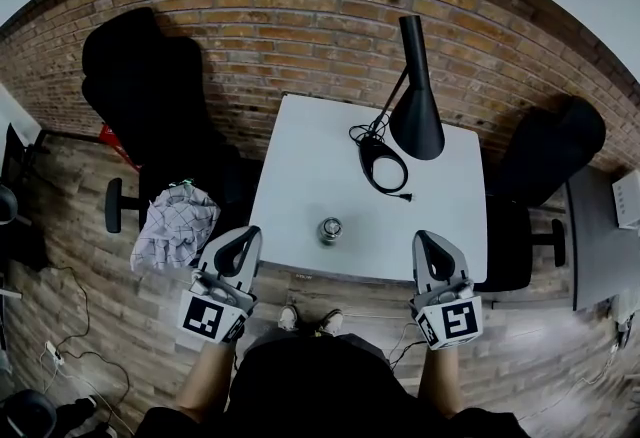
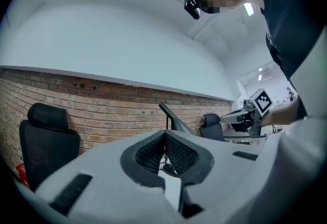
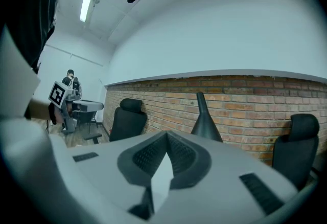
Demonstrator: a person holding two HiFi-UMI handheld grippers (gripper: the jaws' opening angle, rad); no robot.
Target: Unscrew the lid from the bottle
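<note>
Black ribbed pads on the left gripper (image 2: pixel 165 135) are pressed flat together with nothing caught between them. The right gripper (image 3: pixel 166 137) is the same, closed tight and empty. Both are held out level at the near edge of the white table (image 1: pixel 300 156), one to each side. The bottle (image 1: pixel 330 229) stands on the table between them, close to that edge and apart from both.

Seen from straight above, it's a small round thing with a silvery, glinting top. I'd guess that top is the lid sitting on it, but from this angle I can't be sure, and no loose lid shows on the table.

To my eye neither tool has a grip on anything. This could be hands squaring up to a capped bottle, or hands held off from one whose lid sits loose or is back on. Any further handling would need the jaws opened, since shut like this they can take hold of nothing. A black lamp (image 1: pixel 418 96) and its cable (image 1: pixel 385 166) sit further back, clear of the bottle.
</note>
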